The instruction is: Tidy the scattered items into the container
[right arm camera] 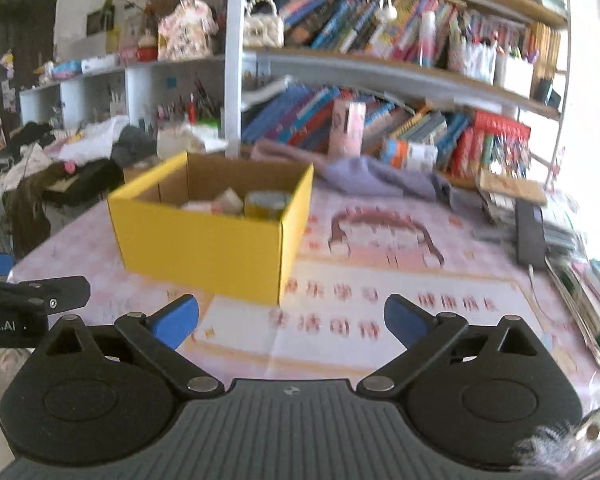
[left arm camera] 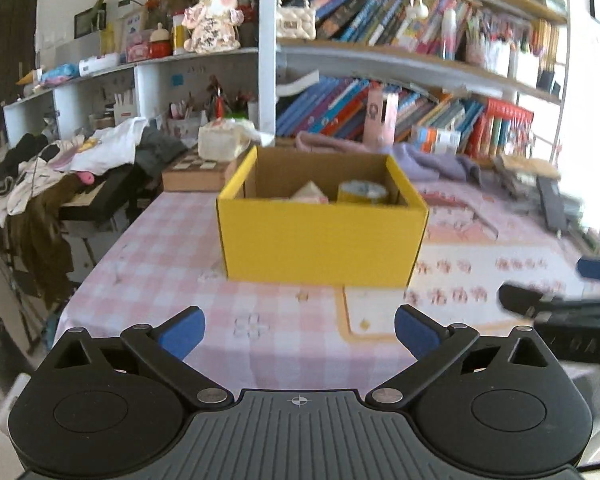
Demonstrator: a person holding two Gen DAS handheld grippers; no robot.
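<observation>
A yellow cardboard box [left arm camera: 324,240] stands open-topped on the pink checked tablecloth [left arm camera: 160,264]. Inside it lie a pale pink item [left arm camera: 310,193] and a yellow roll of tape [left arm camera: 362,192]. My left gripper [left arm camera: 300,332] hangs in front of the box, open, with nothing between its blue pads. In the right wrist view the same box [right arm camera: 208,248] sits to the upper left, with the tape roll [right arm camera: 266,204] inside. My right gripper [right arm camera: 291,322] is open and empty, in front of and to the right of the box.
A printed pink mat [right arm camera: 384,280] covers the table right of the box. A lilac cloth [right arm camera: 376,178] lies behind it, below shelves packed with books [right arm camera: 380,32]. Stacked books and a dark device [right arm camera: 530,232] line the right edge. Clothes [left arm camera: 80,156] are piled at the left.
</observation>
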